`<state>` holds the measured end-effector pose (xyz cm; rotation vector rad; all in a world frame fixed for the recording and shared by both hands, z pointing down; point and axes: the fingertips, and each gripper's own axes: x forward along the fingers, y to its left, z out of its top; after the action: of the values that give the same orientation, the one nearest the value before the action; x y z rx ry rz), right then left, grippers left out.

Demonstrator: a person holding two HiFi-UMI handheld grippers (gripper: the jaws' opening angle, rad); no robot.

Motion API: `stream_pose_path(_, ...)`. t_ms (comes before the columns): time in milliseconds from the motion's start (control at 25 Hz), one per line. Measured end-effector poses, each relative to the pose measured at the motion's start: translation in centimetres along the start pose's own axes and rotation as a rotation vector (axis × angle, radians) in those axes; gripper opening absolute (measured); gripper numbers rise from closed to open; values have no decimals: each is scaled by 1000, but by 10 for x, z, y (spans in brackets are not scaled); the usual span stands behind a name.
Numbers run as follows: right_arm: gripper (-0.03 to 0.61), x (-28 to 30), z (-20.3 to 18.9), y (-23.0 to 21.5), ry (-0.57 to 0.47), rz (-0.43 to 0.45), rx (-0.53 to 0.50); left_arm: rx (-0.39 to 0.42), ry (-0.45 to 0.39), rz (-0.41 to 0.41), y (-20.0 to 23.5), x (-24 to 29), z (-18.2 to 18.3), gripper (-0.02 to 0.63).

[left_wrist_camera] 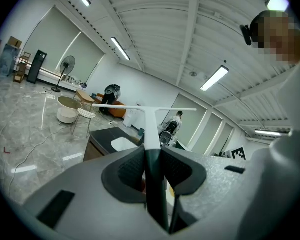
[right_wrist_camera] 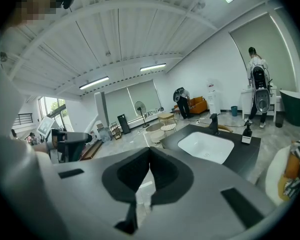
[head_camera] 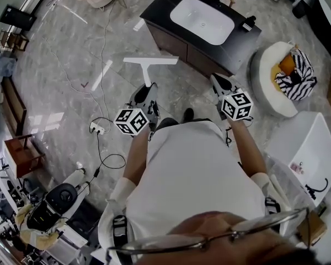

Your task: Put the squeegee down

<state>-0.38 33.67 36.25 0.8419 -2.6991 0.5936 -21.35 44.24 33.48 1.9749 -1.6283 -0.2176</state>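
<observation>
Squeegee clamped by its dark handle in left gripper jaws, pads pressing both sides. White stem and crossbar blade stick out past the jaw tips toward the dark bench with white sink. Held in air, short of the bench front. Right gripper jaws closed together, nothing between, close to the bench front.
</observation>
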Motion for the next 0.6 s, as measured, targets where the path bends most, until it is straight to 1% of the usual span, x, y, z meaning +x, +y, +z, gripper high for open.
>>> stream_pose_path(200, 5, 2, 8, -18, -14, 4, 49, -17, -5, 4, -3, 15, 5, 94)
stream_pose_path(600, 5, 17, 18, -37, -30, -5, 87, -28, -7, 9, 5, 41, 16, 94)
